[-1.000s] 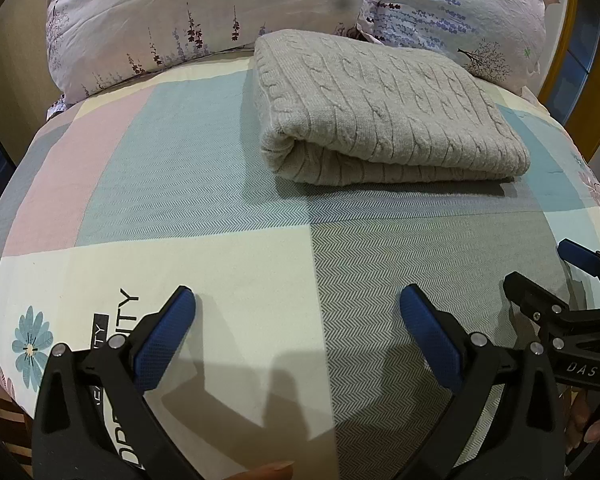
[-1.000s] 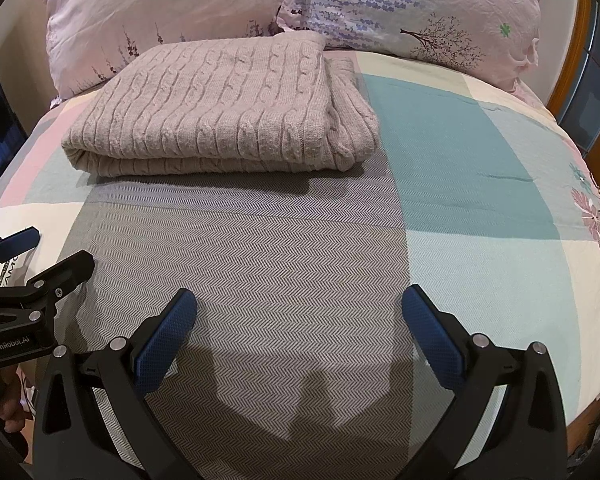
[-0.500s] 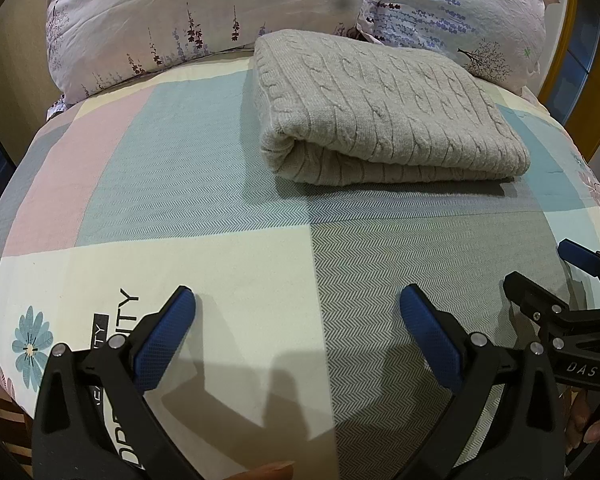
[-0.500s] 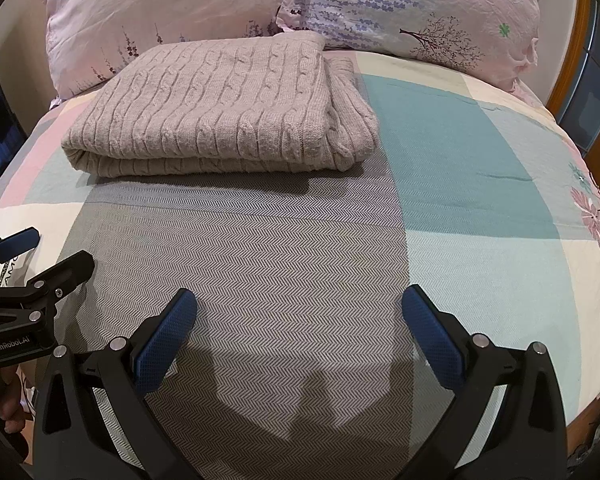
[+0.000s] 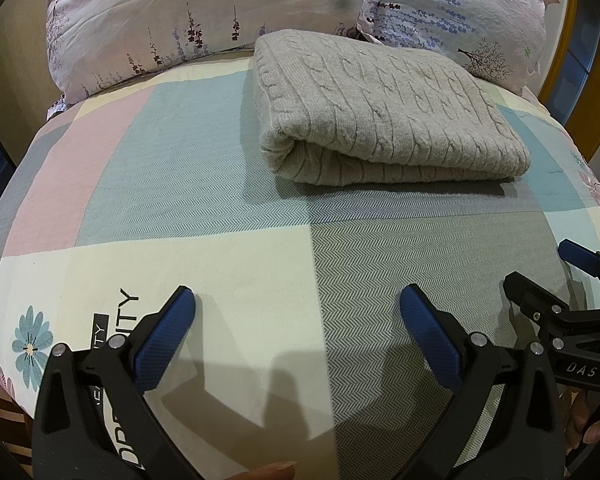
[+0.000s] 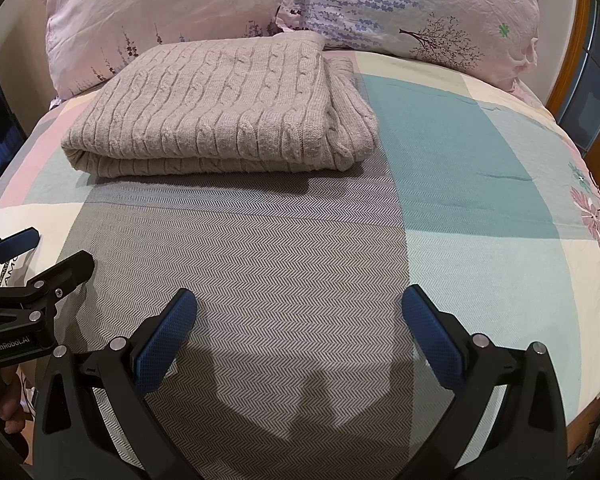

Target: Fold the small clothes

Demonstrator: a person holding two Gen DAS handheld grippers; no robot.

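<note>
A beige cable-knit sweater lies folded into a thick rectangle on the far half of the bed; it also shows in the right wrist view. My left gripper is open and empty, held low over the near part of the bedspread, well short of the sweater. My right gripper is open and empty too, beside it at the same distance. Each gripper shows at the edge of the other's view: the right one and the left one.
The patchwork bedspread covers the bed. Two floral pillows lean at the head, just behind the sweater. A wooden frame stands at the far right. The bed's near edge lies under the grippers.
</note>
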